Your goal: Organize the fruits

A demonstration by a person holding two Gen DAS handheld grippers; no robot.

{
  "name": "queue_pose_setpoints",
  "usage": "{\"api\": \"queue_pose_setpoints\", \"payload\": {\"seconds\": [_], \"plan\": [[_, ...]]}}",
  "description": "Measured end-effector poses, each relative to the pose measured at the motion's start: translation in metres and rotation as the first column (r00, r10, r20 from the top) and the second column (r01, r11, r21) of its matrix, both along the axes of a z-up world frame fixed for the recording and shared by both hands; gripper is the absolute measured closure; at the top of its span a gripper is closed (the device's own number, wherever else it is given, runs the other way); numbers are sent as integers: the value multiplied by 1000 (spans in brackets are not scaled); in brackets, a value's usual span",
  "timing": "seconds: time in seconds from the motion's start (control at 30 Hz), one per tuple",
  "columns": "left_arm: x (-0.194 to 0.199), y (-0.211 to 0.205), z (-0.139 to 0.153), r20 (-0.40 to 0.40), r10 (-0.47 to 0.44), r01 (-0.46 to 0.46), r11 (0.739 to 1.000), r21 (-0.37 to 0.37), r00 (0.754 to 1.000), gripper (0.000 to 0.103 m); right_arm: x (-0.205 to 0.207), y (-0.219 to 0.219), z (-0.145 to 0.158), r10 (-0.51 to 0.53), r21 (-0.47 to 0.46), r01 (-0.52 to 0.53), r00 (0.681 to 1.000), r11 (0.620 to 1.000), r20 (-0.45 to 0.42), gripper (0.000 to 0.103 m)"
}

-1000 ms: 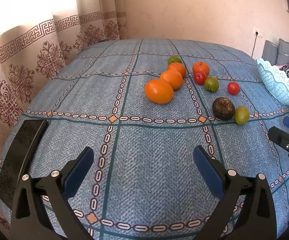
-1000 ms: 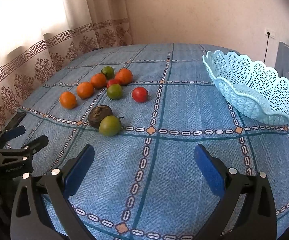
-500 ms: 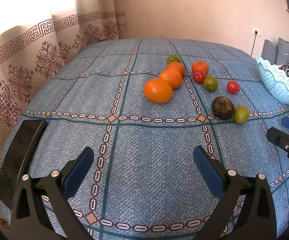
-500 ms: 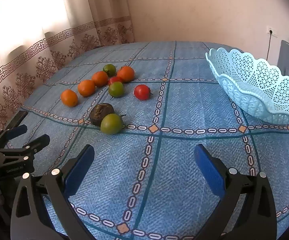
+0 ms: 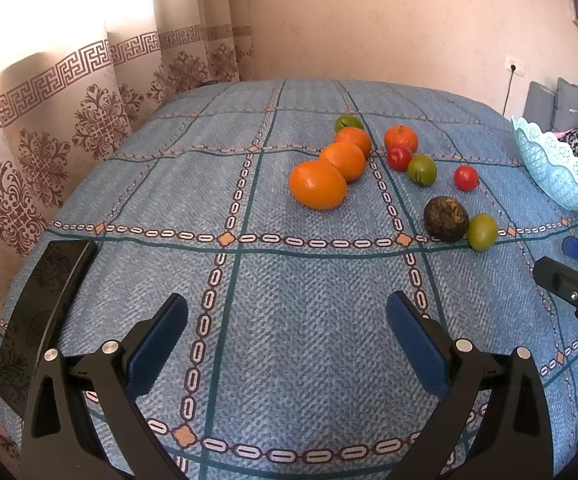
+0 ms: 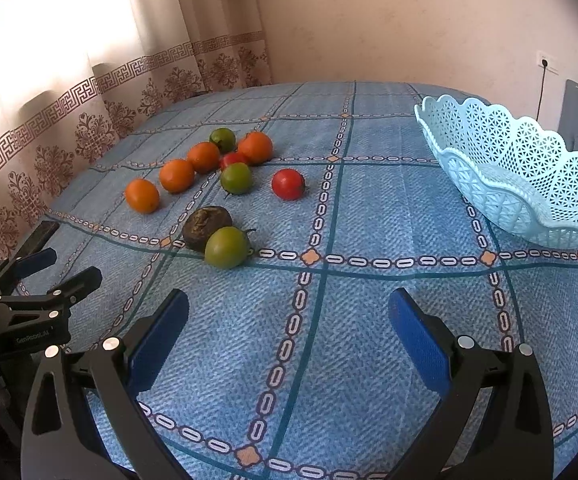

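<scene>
Several fruits lie on a blue patterned tablecloth [image 5: 289, 320]: oranges [image 5: 317, 190] [image 6: 142, 196], red tomatoes [image 6: 288, 184], green tomatoes [image 6: 226, 247] [image 5: 482, 231] and a dark brown fruit [image 6: 206, 227] [image 5: 445, 219]. A light blue lattice basket [image 6: 529, 184] [image 5: 557, 176] stands empty at the right. My left gripper [image 5: 287, 320] is open and empty, well short of the oranges. My right gripper [image 6: 289, 320] is open and empty, just short of the nearest green tomato.
A black phone-like slab [image 5: 45, 320] lies at the table's left edge. A patterned curtain [image 5: 49, 140] hangs at the left, a wall behind. The left gripper shows in the right wrist view [image 6: 37, 280]; the right gripper shows in the left wrist view [image 5: 569, 272].
Both grippers have crept slightly forward toward the fruit. Both stay open and empty, and no fruit has moved.
</scene>
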State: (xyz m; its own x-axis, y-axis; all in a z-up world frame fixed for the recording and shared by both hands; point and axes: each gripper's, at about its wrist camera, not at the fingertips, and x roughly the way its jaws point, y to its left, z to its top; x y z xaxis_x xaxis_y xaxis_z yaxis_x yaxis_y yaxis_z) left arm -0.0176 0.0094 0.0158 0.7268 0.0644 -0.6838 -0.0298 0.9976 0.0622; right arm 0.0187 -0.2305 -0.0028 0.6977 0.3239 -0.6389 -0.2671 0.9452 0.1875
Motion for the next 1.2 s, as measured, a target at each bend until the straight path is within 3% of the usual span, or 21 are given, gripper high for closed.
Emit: {"api": "queue_pose_setpoints", "payload": {"seconds": [0.53, 0.73, 0.93, 1.2], "plan": [[-5, -1, 4, 17, -4, 4, 1000, 5, 1000, 5, -2, -3, 4, 12, 24, -13, 1000, 1000, 19, 2], [-12, -2, 26, 91, -43, 40, 999, 31, 995, 5, -4, -1, 22, 63, 60, -67, 996, 996, 56, 2], [-9, 12, 39, 110, -11, 9, 1000, 18, 994, 5, 6, 21, 25, 140, 69, -140, 990, 988, 10, 3], [4, 15, 36, 73, -18, 17, 1000, 13, 997, 5, 31, 41, 9, 184, 62, -180, 981, 982, -67, 30]]}}
